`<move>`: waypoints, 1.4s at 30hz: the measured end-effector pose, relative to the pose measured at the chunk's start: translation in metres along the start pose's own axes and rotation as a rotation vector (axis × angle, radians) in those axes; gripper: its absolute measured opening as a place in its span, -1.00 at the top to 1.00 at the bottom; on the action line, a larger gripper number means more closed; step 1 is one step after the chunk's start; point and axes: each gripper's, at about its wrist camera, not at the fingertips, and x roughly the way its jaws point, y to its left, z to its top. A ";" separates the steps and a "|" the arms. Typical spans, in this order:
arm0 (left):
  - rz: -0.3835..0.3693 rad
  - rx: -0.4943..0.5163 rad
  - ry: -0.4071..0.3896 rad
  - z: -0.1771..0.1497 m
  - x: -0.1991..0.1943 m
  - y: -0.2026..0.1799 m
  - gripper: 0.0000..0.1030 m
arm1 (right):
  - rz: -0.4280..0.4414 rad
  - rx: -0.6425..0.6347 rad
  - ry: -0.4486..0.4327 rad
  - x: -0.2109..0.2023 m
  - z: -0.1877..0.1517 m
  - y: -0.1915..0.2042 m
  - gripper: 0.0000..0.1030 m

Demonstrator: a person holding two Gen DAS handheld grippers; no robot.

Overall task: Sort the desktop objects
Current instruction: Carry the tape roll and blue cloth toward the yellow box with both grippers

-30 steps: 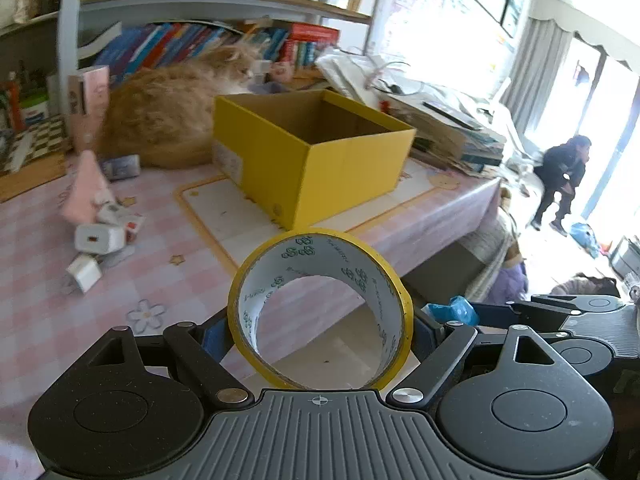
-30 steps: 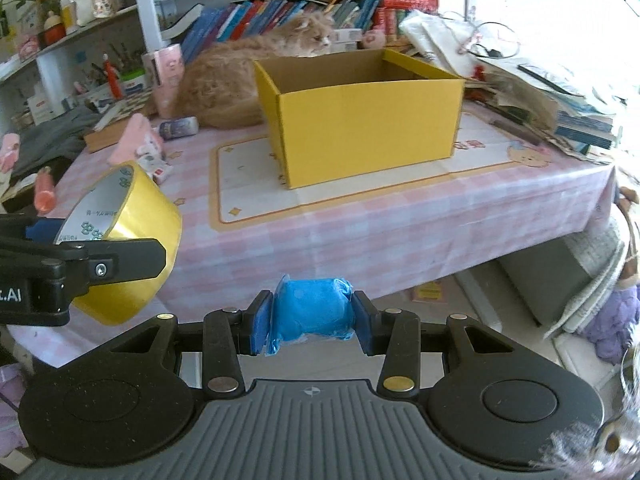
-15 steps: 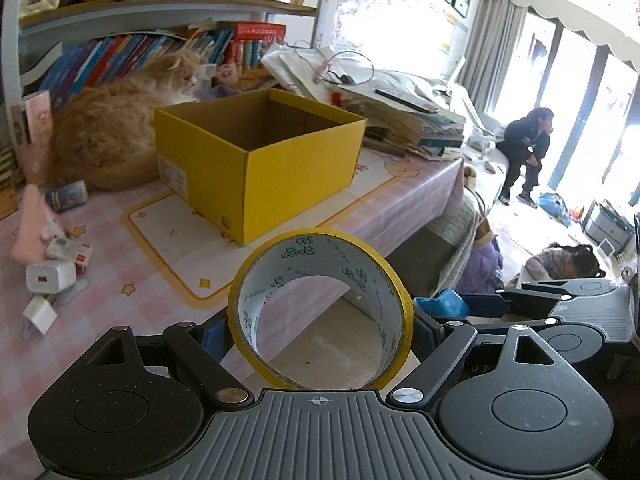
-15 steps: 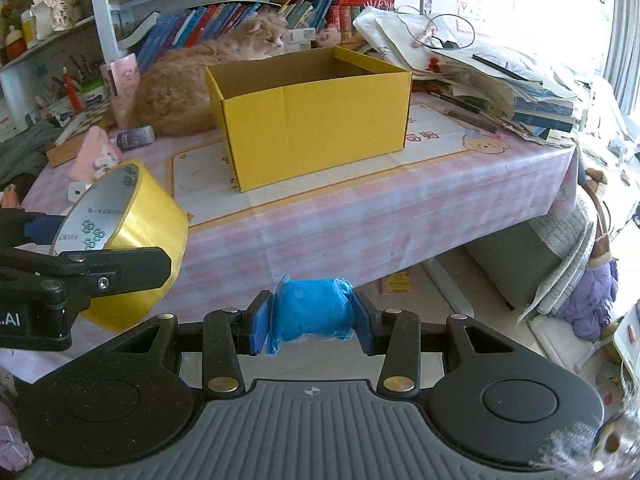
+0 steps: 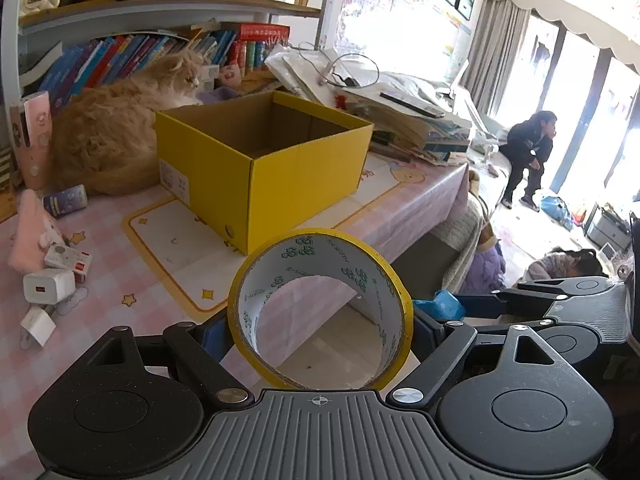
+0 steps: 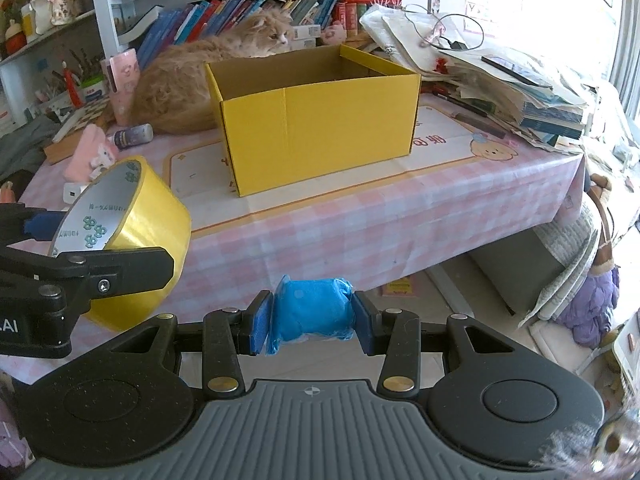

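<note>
Short of the yellow box, my left gripper clamps a yellow tape roll. Beside it, my right gripper squeezes a blue wad.

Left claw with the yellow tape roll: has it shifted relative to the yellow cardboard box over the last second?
Yes. The left claw, shut on the yellow tape roll, has swung sideways: the yellow cardboard box now sits further left in its view.

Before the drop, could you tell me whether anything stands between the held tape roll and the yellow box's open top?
Nothing visible does. The tape roll is clamped off the table's near edge; bare tablecloth leads to the yellow box, whose top is uncovered. The cat lies behind it.
</note>
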 end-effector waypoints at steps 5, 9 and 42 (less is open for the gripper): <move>0.006 0.000 -0.003 0.003 0.004 -0.001 -0.69 | 0.007 -0.013 0.003 0.005 0.003 -0.002 0.23; 0.012 0.005 -0.006 0.006 0.008 -0.004 -0.69 | 0.009 -0.011 0.004 0.006 0.004 -0.003 0.22; 0.201 -0.028 -0.170 0.111 0.075 -0.042 -0.69 | 0.198 -0.119 -0.105 0.076 0.129 -0.094 0.22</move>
